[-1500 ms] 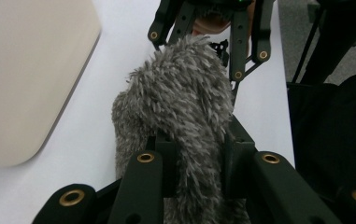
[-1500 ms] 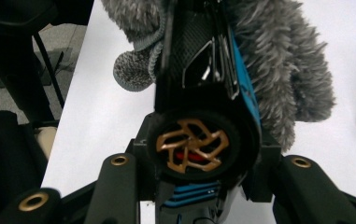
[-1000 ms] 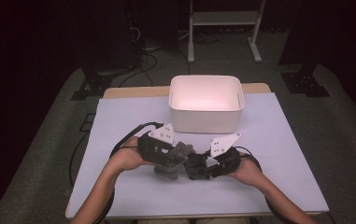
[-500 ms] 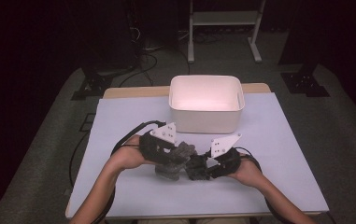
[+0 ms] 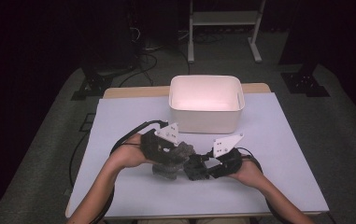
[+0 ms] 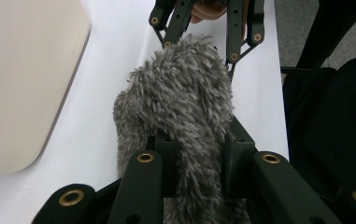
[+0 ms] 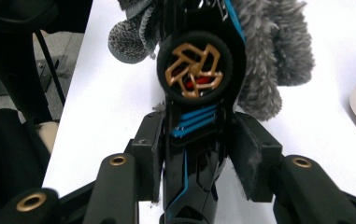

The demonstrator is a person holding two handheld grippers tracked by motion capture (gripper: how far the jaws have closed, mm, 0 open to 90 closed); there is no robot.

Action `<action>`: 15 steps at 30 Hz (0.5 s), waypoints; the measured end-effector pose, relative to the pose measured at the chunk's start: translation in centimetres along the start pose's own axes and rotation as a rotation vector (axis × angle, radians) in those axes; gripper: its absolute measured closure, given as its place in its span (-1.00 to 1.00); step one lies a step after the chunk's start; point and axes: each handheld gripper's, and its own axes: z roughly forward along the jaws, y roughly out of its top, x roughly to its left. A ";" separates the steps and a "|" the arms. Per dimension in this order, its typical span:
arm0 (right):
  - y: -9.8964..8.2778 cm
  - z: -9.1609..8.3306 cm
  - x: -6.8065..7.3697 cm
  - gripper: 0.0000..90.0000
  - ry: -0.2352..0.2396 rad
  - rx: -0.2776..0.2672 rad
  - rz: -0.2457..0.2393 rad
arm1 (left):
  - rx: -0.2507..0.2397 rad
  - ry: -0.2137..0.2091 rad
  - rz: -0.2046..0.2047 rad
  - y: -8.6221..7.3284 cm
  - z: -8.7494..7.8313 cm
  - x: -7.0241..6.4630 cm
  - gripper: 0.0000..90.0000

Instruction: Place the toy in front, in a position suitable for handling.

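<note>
A fluffy grey cloth (image 6: pixel 180 98) is pinched between the jaws of my left gripper (image 6: pixel 196 158), which is shut on it. My right gripper (image 7: pixel 199 154) is shut on a black toy car (image 7: pixel 196 93) with blue stripes and a gold-spoked wheel, nose pointing away. The cloth (image 7: pixel 269 56) lies against the far end of the car. In the high view the left gripper (image 5: pixel 175 156) and the right gripper (image 5: pixel 199 168) meet tip to tip near the table's front, the cloth (image 5: pixel 168 169) hanging at the car (image 5: pixel 194 171).
A white plastic bin (image 5: pixel 206 102) stands at the back middle of the pale table (image 5: pixel 119 121); its side (image 6: pixel 21 79) shows in the left gripper view. Cables trail from both grippers. A dark floor and stand legs surround the table.
My left gripper with the cloth has edged slightly right, toward the car. The right gripper has held still.
</note>
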 end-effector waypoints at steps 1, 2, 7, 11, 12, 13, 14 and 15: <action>0.2 0.1 0.1 0.21 -0.003 0.010 -0.006 | 0.010 0.005 0.006 0.2 0.0 -0.1 0.63; 0.2 0.1 0.1 0.22 -0.008 0.011 -0.011 | 0.012 0.008 0.004 0.3 0.1 -0.1 0.63; 0.1 0.0 0.1 0.23 -0.013 0.010 -0.012 | 0.005 0.004 0.013 0.9 0.1 0.0 0.62; 0.1 -0.1 0.1 0.23 -0.015 0.012 -0.008 | 0.005 0.009 0.045 2.3 0.0 -0.1 0.62; 0.1 -0.1 0.1 0.23 -0.015 0.012 -0.008 | 0.004 0.008 0.053 2.8 0.1 -0.2 0.62; 0.0 -0.1 0.2 0.23 -0.014 0.009 -0.006 | 0.011 0.007 0.062 3.2 0.1 -0.2 0.62; 0.0 -0.1 0.2 0.23 -0.014 0.005 -0.007 | 0.016 0.006 0.073 3.6 0.3 -0.2 0.62; -0.1 -0.2 0.2 0.23 -0.014 -0.001 0.002 | 0.019 0.007 0.078 3.9 0.4 -0.2 0.62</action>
